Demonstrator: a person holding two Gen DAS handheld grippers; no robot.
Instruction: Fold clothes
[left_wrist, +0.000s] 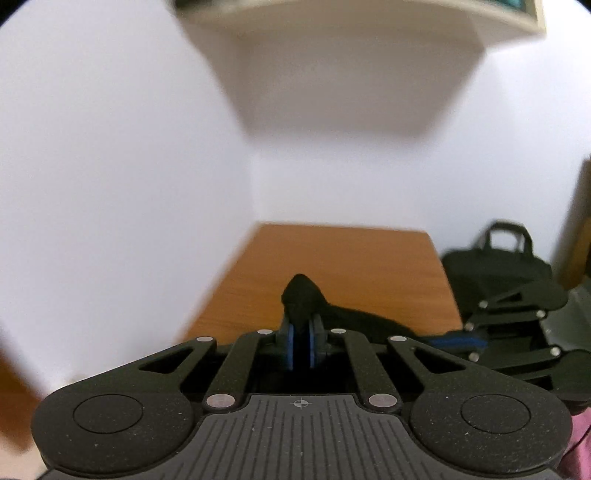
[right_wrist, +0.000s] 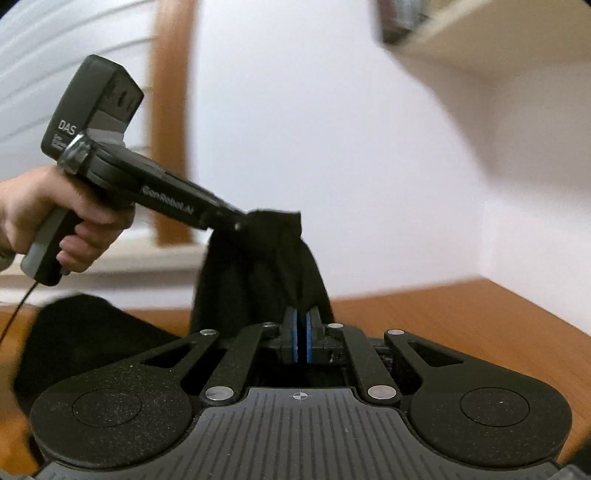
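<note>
A black garment (right_wrist: 258, 273) hangs lifted above the wooden table (right_wrist: 461, 325), stretched between both grippers. My left gripper (left_wrist: 301, 328) is shut on a bunched edge of the black garment (left_wrist: 301, 295); in the right wrist view it shows at the left (right_wrist: 243, 221), held in a hand and pinching the cloth's top. My right gripper (right_wrist: 301, 332) is shut on the lower part of the cloth; it shows at the right edge of the left wrist view (left_wrist: 458, 341). More black cloth (right_wrist: 74, 339) lies on the table at the left.
White walls stand close behind the table (left_wrist: 332, 266). A pale shelf (left_wrist: 351, 44) hangs overhead. A black bag (left_wrist: 498, 262) sits beyond the table's right edge. A wooden window frame (right_wrist: 171, 122) is at the left. Pink cloth (left_wrist: 580, 450) shows at the bottom right.
</note>
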